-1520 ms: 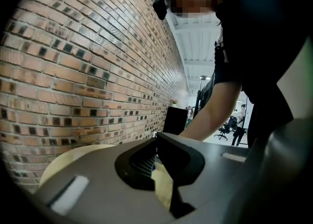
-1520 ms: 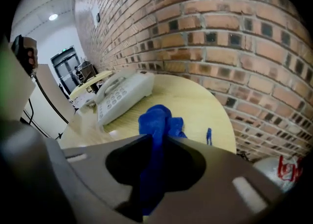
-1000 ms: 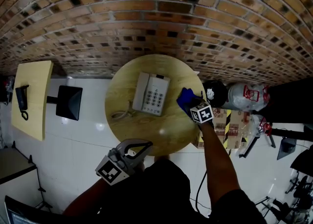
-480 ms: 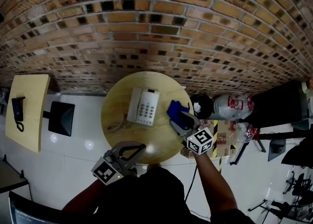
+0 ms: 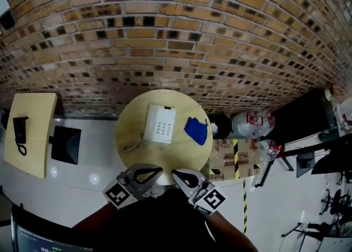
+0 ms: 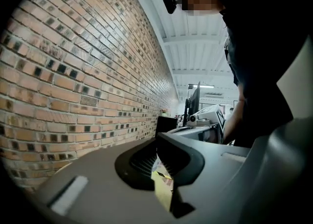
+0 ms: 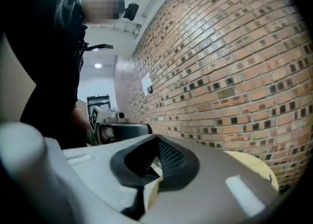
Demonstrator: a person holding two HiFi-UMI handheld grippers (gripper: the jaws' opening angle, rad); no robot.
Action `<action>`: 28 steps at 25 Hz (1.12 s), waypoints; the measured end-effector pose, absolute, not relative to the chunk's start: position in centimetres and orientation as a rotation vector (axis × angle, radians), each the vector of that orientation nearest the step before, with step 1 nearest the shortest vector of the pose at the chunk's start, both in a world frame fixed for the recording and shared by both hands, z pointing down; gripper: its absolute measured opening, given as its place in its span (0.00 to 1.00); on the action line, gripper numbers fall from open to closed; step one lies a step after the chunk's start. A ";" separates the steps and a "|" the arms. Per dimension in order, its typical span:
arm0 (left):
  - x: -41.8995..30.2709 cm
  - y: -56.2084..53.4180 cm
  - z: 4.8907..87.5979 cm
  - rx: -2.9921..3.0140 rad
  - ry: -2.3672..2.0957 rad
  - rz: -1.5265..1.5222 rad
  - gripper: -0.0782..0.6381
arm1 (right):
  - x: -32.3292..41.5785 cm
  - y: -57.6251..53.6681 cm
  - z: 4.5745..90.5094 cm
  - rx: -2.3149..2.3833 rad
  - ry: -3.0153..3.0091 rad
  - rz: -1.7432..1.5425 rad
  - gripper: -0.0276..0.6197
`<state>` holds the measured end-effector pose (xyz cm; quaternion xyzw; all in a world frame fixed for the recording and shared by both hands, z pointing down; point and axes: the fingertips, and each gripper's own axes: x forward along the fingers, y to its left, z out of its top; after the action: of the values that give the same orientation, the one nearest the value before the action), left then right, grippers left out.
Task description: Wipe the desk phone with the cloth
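Observation:
A white desk phone point(image 5: 160, 124) lies on the round wooden table point(image 5: 132, 119), its cord curling off to the left. To its right the blue cloth point(image 5: 196, 130) lies crumpled on the table, with no gripper touching it. My left gripper point(image 5: 159, 168) point(image 6: 157, 140) and right gripper point(image 5: 175, 173) point(image 7: 156, 140) hover side by side at the table's near edge, close to my body and pointing level at the brick wall. The right gripper's jaws have just been closing and nothing is between them. The left gripper's tips meet too, empty.
A brick wall point(image 5: 181, 42) stands behind the table. At the left are a square wooden table point(image 5: 41, 113) bearing a dark handset point(image 5: 20, 129) and a black seat point(image 5: 66, 144). To the right stand a black bin point(image 5: 220, 124) and a silver cylinder point(image 5: 247, 121).
My right gripper has let go of the blue cloth, risen and pulled back to beside the left gripper, shutting empty. The left gripper has lifted a little. The cloth stays on the table.

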<state>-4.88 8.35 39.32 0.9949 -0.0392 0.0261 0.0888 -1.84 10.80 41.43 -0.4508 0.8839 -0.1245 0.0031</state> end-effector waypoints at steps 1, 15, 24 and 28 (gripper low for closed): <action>-5.3 8.7 39.2 2.967 -0.105 0.076 0.11 | -2.4 11.2 41.2 -1.416 2.772 -0.379 0.04; -7.3 10.8 37.2 3.031 -0.042 0.038 0.11 | -5.9 12.0 38.2 -1.472 2.759 -0.187 0.04; -7.4 10.8 37.6 3.025 -0.061 0.045 0.11 | -6.5 12.2 38.0 -1.444 2.789 -0.198 0.04; -7.5 10.8 37.6 3.034 -0.075 0.047 0.11 | -6.7 12.4 38.0 -1.435 2.792 -0.215 0.04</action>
<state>-7.52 10.77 37.55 0.9982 -0.0247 0.0154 0.0534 -6.66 12.36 37.99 -0.4560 0.8874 -0.0682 -0.0027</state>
